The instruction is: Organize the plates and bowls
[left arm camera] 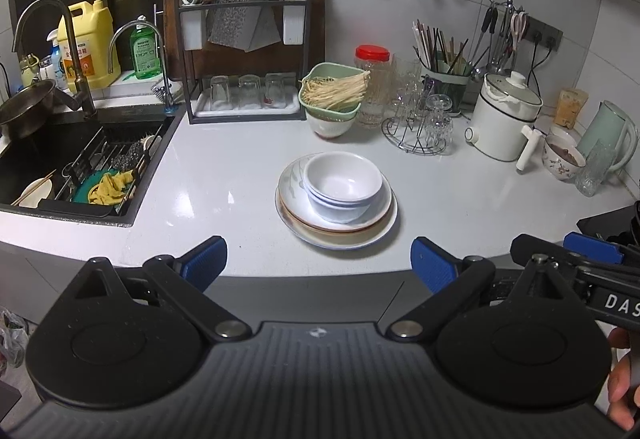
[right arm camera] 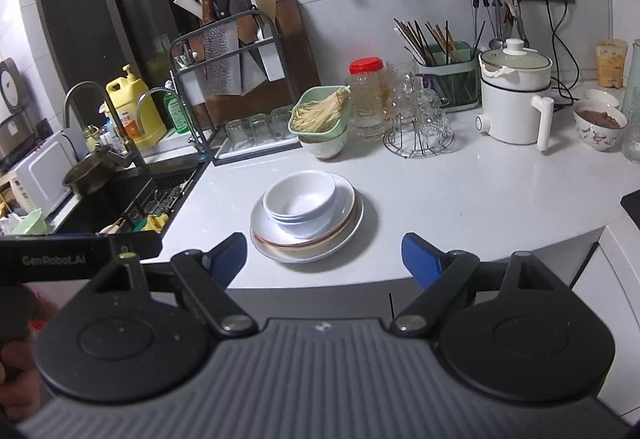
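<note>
A stack of plates [left arm camera: 340, 235] [right arm camera: 280, 247] rests on the white counter, with nested white bowls [left arm camera: 342, 185] [right arm camera: 300, 199] on top of it. My left gripper [left arm camera: 318, 263] hangs at the counter's near edge, short of the stack, its blue-padded jaws wide apart and empty. In its own view my right gripper [right arm camera: 324, 259] is also short of the stack, open and empty. One of its blue fingers [left arm camera: 592, 245] shows at the right edge of the left wrist view. Another bowl [left arm camera: 330, 125] [right arm camera: 324, 147] sits under a green basket of noodles behind the stack.
A dark sink [left arm camera: 80, 167] [right arm camera: 132, 207] with a rack lies left. A knife and glass rack [left arm camera: 244, 79], a red-lidded jar [left arm camera: 372, 87], a wire glass stand [left arm camera: 416, 135], a white pot [left arm camera: 506, 119] and a filled bowl [left arm camera: 562, 157] line the back and right.
</note>
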`<act>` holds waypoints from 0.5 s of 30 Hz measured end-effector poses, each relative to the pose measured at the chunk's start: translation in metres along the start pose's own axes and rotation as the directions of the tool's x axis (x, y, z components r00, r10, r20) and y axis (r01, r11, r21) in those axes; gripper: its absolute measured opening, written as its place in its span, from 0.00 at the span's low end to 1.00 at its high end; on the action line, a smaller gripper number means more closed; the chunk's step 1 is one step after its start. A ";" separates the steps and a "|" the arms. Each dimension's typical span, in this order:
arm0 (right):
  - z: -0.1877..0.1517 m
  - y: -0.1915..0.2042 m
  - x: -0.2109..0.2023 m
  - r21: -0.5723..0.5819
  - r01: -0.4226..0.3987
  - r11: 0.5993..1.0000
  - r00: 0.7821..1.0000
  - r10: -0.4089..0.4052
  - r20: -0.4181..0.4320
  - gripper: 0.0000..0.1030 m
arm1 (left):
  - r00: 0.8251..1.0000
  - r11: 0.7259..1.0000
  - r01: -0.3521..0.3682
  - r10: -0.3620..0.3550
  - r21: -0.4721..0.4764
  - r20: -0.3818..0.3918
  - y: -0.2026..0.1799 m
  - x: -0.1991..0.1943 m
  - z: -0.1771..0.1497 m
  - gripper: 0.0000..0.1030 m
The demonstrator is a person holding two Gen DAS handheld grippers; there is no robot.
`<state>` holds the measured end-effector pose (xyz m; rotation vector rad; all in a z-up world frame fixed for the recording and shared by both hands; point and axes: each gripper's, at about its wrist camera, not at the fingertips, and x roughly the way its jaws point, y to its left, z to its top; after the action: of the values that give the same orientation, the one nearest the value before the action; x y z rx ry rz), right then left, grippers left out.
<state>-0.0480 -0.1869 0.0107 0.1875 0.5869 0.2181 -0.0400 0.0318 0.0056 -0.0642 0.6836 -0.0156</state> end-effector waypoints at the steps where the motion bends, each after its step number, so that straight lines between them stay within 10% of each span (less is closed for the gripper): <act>1: -0.001 0.001 -0.001 -0.002 0.000 1.000 1.000 0.000 0.009 0.83 | 1.000 1.000 -0.001 0.001 -0.002 0.004 0.001 0.000 0.000 0.97; 15: -0.012 0.010 0.014 -0.009 0.021 1.000 0.999 -0.021 0.028 0.83 | 1.000 1.000 0.021 -0.021 -0.022 0.003 0.018 0.019 -0.008 0.97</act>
<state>-0.0448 -0.1727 -0.0036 0.1755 0.5603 0.1974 -0.0299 0.0487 -0.0135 -0.0931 0.6803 -0.0285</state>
